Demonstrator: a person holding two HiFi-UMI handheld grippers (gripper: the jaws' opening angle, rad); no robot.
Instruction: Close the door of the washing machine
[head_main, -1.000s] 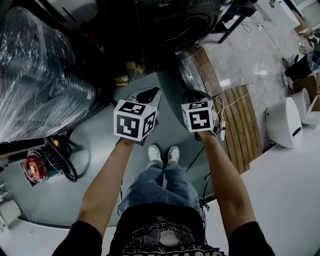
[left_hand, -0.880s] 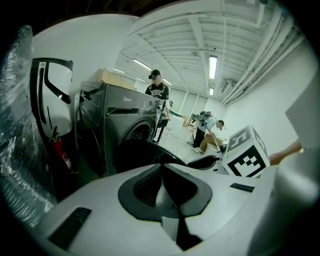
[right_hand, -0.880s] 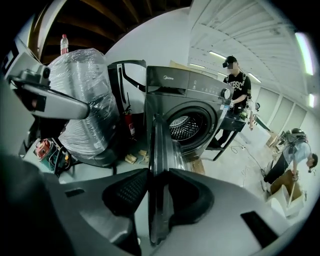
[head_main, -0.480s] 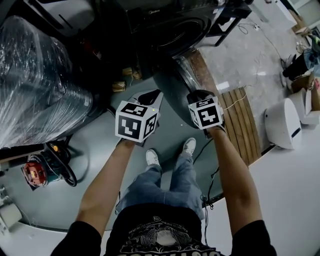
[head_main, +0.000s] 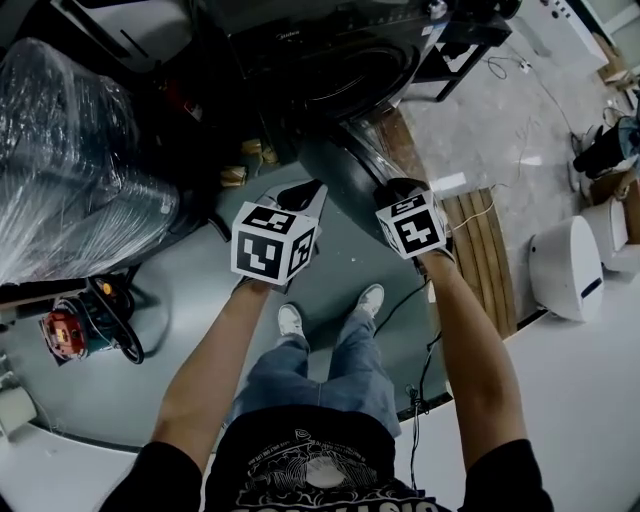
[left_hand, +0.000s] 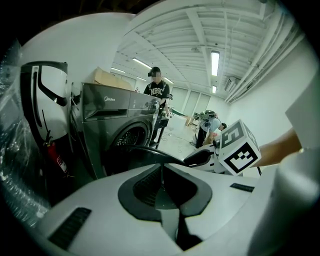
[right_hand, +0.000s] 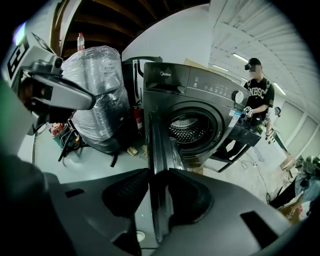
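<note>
Head view, looking down: a person stands in front of a dark front-loading washer (right_hand: 210, 82). Its round door (right_hand: 158, 145) hangs open, swung out from the washer toward the person and well off the drum (right_hand: 192, 127).

The right gripper (right_hand: 159, 175) is at the door's free edge. Its own view shows that edge standing upright between the jaws, with the pads closed against both faces at a middling width.

The left gripper (left_hand: 161, 172) hovers just beside the right one, on the side farther from the washer's drum. Its jaws are pressed together on nothing. It is close to the door, but whether it touches cannot be told.

Over the last second both grippers have moved nearer the washer, and the person has stepped one shoe (head_main: 372, 297) forward. This suggests the push to swing the door home has begun. The door is still wide open, so most of its swing and the latching remain.
</note>
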